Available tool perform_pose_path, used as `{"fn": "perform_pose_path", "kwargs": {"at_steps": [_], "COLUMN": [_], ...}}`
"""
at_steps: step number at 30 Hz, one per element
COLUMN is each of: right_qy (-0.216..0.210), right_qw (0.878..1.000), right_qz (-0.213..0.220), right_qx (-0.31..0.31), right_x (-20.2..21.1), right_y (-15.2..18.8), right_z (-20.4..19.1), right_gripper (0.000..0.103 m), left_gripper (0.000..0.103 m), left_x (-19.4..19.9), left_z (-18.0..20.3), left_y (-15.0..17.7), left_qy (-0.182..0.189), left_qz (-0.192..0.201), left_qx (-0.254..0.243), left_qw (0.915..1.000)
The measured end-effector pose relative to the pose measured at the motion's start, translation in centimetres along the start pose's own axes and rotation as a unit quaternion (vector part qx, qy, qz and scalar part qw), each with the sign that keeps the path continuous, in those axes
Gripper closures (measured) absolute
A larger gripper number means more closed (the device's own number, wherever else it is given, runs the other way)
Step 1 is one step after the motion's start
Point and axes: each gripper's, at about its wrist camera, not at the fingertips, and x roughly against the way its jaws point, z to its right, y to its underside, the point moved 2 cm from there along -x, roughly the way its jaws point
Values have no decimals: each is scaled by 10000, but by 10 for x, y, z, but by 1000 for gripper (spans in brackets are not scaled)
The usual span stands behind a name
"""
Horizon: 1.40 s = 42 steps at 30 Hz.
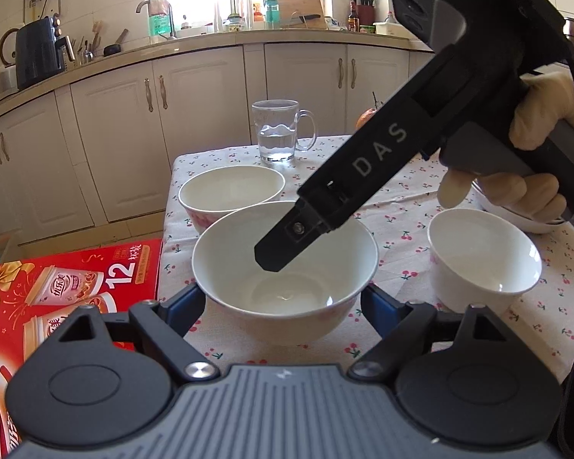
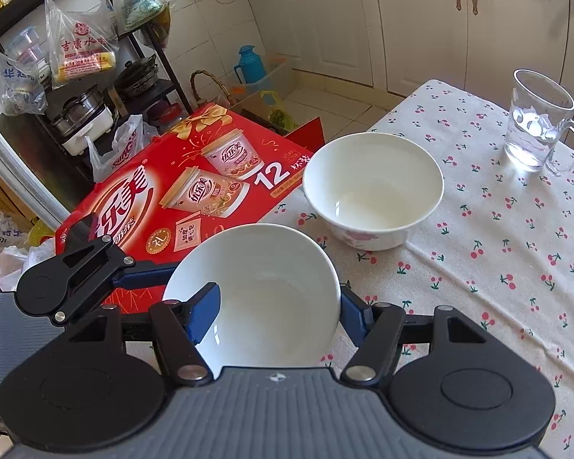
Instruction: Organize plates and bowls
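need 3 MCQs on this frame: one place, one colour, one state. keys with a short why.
1. Where does the glass mug stand?
A on the box
B on the table, behind the far bowl
C inside a bowl

2. What colour is the box beside the table?
A blue
B green
C red

3. What is in the glass mug?
A nothing
B some water
C a spoon

Key:
1 B, it stands on the cherry-print cloth past the far bowl.
2 C, its red print shows in both views.
3 B, a waterline shows low in it.
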Motion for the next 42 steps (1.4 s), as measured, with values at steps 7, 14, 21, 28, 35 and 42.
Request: {"fn": "perform_pose_path", "kwargs": {"at_steps": [7, 14, 21, 28, 35, 42], "right_qy": [48, 168, 254, 452, 607, 626], "right_qw": [9999, 9995, 9986, 9969, 9948, 9941], "right_qz": [143, 280, 465, 599, 703, 699], "right_qx": [50, 51, -61, -236, -422, -545], "right_x": [36, 68, 96, 117, 131, 131], "right_y": [16, 38, 59, 78, 95, 105], "right_z": [-7, -8, 1, 17, 34, 45], "right_gripper": [31, 31, 31, 31, 31, 31], "left_gripper": [15, 15, 15, 15, 15, 15], "left_x": [20, 33, 33, 24, 12, 3], "left_z": [20, 43, 67, 92, 111, 117], "left_y": [-8, -15, -23, -30, -31, -28], "left_qy": [185, 346, 500, 719, 902, 990], "left_qz": [65, 152, 177, 180, 105, -42], "left_qx": [-62, -177, -383, -542, -668, -655], "left_qw": [9998, 9991, 9979, 9958, 9936, 9929]}}
